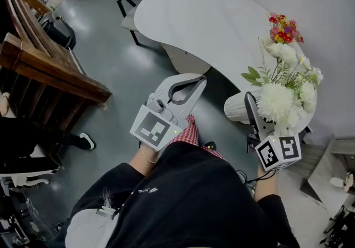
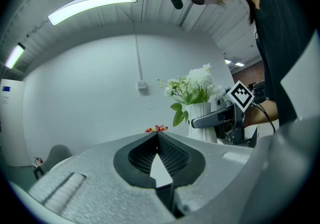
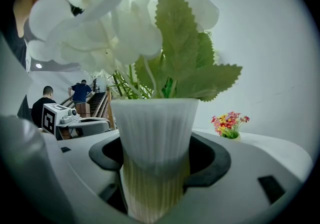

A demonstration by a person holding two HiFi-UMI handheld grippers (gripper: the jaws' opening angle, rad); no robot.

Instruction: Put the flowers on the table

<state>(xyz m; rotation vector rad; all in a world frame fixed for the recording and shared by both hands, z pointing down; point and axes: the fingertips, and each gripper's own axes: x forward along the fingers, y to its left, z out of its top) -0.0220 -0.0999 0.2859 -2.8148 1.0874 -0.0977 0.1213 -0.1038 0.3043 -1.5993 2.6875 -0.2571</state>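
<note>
No legible text, labels, numbers — nothing readable in any view.

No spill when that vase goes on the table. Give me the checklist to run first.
1. Grip: right gripper shut on vase: ok.
2. Tilt: vase upright: ok.
3. Other hand: left gripper shut, empty, apart from vase: ok.
4. Room: bare table nearby: ok.
5. Obstacle: small bouquet stands well apart: ok.
6. Position: vase base over table: cannot tell.
</note>
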